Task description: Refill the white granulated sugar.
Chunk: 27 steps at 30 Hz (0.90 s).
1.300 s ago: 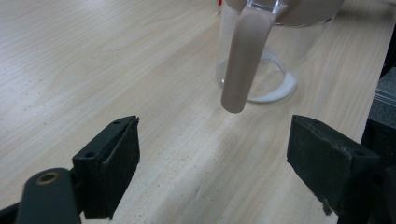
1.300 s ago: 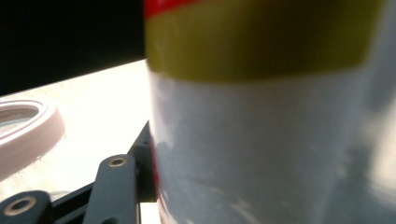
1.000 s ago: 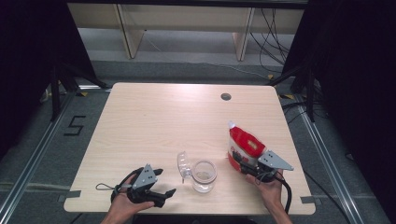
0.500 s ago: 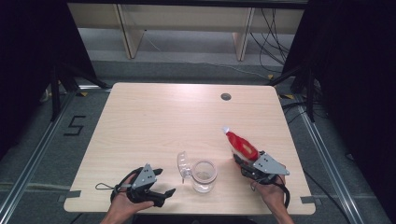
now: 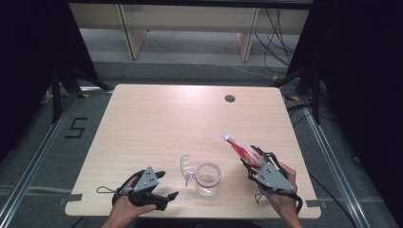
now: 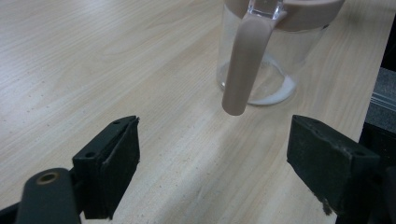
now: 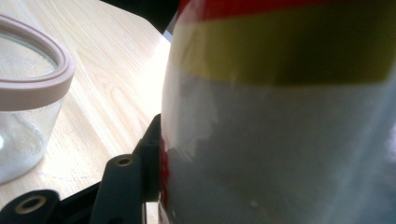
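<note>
You work on a table [image 5: 157,128] of pale matt wood grain. The jug [image 6: 261,60] is clear glossy plastic; your bag [image 7: 280,130] is shiny film; claw pads [image 6: 116,163] look matt black.

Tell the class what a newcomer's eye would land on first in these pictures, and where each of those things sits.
The red-and-white packet stands out first, clamped in the right gripper near the table's front right, its twisted tip pointing up and away. Next comes the clear jar with a pinkish rim at the front middle of the pale wooden table. The left gripper waits at the front left with jaws open, aimed at the jar.
</note>
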{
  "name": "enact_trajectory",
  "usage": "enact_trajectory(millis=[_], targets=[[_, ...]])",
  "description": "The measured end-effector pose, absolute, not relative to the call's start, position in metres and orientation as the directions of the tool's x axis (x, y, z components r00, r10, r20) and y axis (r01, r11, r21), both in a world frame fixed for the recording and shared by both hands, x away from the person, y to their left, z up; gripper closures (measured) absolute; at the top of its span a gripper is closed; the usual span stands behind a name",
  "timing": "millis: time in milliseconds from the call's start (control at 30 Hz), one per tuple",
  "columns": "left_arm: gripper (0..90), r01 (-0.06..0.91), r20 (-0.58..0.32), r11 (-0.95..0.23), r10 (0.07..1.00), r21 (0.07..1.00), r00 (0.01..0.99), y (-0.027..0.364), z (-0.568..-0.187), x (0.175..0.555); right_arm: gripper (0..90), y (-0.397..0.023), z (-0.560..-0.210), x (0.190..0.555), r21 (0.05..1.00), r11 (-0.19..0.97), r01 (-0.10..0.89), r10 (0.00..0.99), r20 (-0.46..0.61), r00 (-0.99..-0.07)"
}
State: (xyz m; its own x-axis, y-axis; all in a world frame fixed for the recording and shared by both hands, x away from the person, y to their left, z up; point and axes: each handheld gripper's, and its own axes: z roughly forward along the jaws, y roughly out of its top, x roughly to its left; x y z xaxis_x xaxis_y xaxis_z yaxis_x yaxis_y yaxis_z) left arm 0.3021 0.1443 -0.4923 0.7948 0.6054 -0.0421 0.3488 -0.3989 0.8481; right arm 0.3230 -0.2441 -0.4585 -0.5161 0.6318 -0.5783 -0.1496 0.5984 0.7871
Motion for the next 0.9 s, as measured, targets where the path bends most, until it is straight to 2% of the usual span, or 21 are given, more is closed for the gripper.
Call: enact_trajectory(millis=[33, 100, 267, 367, 400, 533, 700, 800, 833, 900], targets=[[17.0, 0.352, -0.05, -0.396, 0.602, 0.848, 0.797, 0.144, -0.492, 0.302, 49.2, -0.244, -0.458, 0.321, 0.783, 0.602, -0.153, 0.632, -0.585, -0.508], [17.0, 0.329, -0.023, -0.42, 0.587, 0.846, 0.809, 0.146, -0.491, 0.304, 49.3, -0.243, -0.454, 0.318, 0.706, 0.679, -0.202, 0.566, -0.679, -0.467], [17.0, 0.335, -0.027, -0.415, 0.594, 0.846, 0.804, 0.145, -0.492, 0.303, 49.4, -0.241, -0.451, 0.311, 0.647, 0.726, -0.233, 0.514, -0.735, -0.442], [17.0, 0.328, -0.019, -0.421, 0.591, 0.846, 0.807, 0.146, -0.492, 0.304, 49.5, -0.237, -0.451, 0.307, 0.556, 0.792, -0.251, 0.431, -0.802, -0.414], [17.0, 0.338, -0.026, -0.424, 0.592, 0.84, 0.806, 0.146, -0.491, 0.304, 49.6, -0.236, -0.449, 0.307, 0.49, 0.825, -0.282, 0.372, -0.846, -0.382], [17.0, 0.352, -0.046, -0.39, 0.611, 0.851, 0.79, 0.146, -0.491, 0.302, 49.7, -0.232, -0.449, 0.301, 0.462, 0.833, -0.304, 0.345, -0.864, -0.368], [17.0, 0.338, -0.017, -0.422, 0.605, 0.841, 0.796, 0.148, -0.489, 0.303, 49.8, -0.23, -0.448, 0.297, 0.412, 0.853, -0.321, 0.299, -0.89, -0.345], [17.0, 0.35, -0.046, -0.39, 0.61, 0.852, 0.791, 0.145, -0.491, 0.302, 49.8, -0.229, -0.449, 0.296, 0.39, 0.86, -0.329, 0.273, -0.897, -0.349], [17.0, 0.341, -0.023, -0.414, 0.607, 0.844, 0.795, 0.147, -0.49, 0.302, 49.9, -0.229, -0.448, 0.296, 0.369, 0.867, -0.336, 0.245, -0.901, -0.358], [17.0, 0.348, -0.031, -0.408, 0.61, 0.844, 0.791, 0.147, -0.49, 0.302, 49.9, -0.228, -0.45, 0.294, 0.392, 0.857, -0.335, 0.265, -0.892, -0.367]])
